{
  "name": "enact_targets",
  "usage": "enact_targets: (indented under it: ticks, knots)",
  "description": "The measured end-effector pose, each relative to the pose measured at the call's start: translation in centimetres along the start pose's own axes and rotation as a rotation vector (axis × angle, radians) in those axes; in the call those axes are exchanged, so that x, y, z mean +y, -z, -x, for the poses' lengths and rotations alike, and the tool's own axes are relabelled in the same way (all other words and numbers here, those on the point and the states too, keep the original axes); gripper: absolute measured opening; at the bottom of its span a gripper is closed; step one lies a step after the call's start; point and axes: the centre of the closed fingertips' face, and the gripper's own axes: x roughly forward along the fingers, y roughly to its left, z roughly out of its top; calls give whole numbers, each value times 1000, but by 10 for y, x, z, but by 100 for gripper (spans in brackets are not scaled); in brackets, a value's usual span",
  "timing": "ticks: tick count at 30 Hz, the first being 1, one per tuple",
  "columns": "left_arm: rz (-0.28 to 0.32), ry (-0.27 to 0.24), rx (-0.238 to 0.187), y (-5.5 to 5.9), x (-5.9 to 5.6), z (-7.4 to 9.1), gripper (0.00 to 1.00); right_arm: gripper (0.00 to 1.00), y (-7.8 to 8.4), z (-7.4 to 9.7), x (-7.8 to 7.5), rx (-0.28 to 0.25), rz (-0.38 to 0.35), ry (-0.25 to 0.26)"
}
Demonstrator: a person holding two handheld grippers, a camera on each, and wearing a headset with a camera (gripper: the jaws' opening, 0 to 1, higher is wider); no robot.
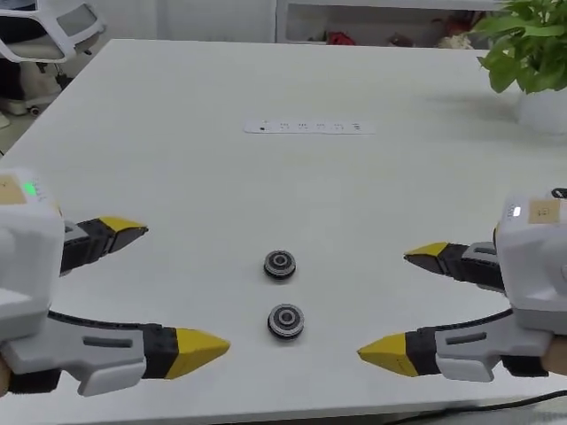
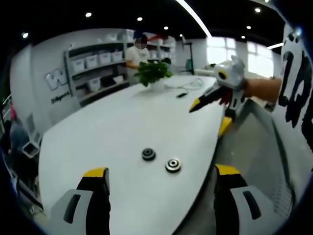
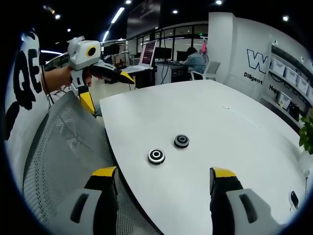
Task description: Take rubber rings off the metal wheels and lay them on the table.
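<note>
The left hand-held gripper (image 1: 186,289) was held low over the counter (image 1: 266,177) with its jaws spread wide and nothing between them. The right hand-held gripper (image 1: 383,305) was held opposite it, likewise spread wide and empty. Their yellow tips were pointed inward at each other.

Between the two, well apart from every tip, two small metal wheels were seen lying flat: the near wheel (image 1: 285,320) close to the front edge and the far wheel (image 1: 280,265) just beyond it, close together but not touching. A dark outer band, taken to be the rubber ring (image 1: 272,324), was seen around the near wheel, and a similar band around the far one. No loose ring was seen on the counter, so the task was judged not yet begun.

Further out, a flush strip (image 1: 308,127) was set in the counter's middle, and a potted plant (image 1: 527,44) stood at the far right corner.

Several risks were judged from this. The wheels lay loose on a smooth surface, so either could be shoved or spun away if touched by one tip only. The near wheel could be knocked off the front edge. If a wheel were not pinned by one hand-held gripper, it could be lifted along with its ring. A stretched ring could also slip off a pointed tip and be flicked away.
</note>
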Motion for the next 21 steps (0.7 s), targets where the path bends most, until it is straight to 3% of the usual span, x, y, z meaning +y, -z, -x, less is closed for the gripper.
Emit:
enact_targets:
  ticks: [9, 21]
  knots:
    - [-37, 5, 3, -3, 5, -7, 87, 71, -3, -4, -10, -4, 6, 4]
    - [-58, 14, 33, 4, 12, -20, 84, 68, -1, -17, -18, 20, 30, -18]
